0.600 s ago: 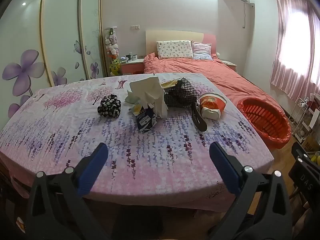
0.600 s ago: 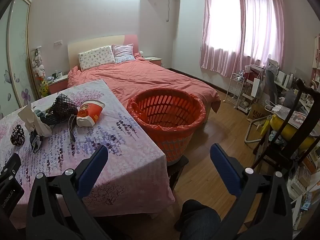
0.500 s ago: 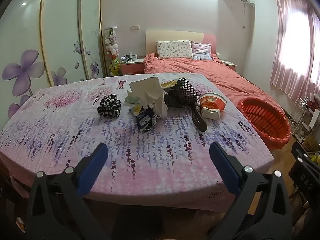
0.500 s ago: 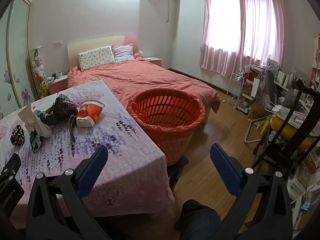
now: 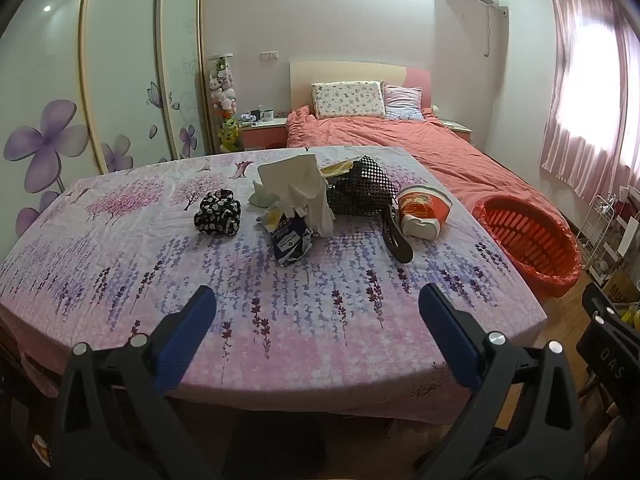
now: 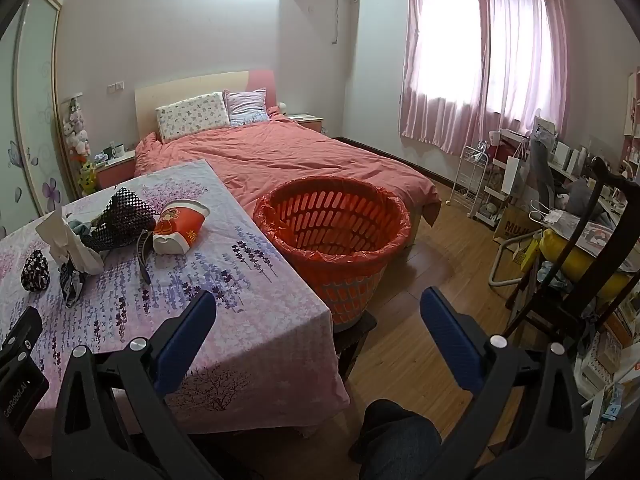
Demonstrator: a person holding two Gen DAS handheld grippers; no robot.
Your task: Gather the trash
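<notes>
I hold both hand-held grippers, left (image 5: 312, 312) and right (image 6: 316, 316), spread wide and empty, since the trash pile (image 5: 316, 208) waits mid-worktop (image 5: 240, 312) beside the lined orange basket (image 6: 332, 232) at its right

Pink-and-purple lavender print across the tablecloth (image 5: 320, 312), black-and-white florals on the crumpled cloth (image 5: 218, 216), white checks on the black bag (image 5: 360, 194), red-and-white paper cup (image 5: 424, 214), orange slatted basket (image 6: 332, 224), salmon bedspread (image 6: 288, 156), blue gripper pads (image 5: 188, 340).
</notes>
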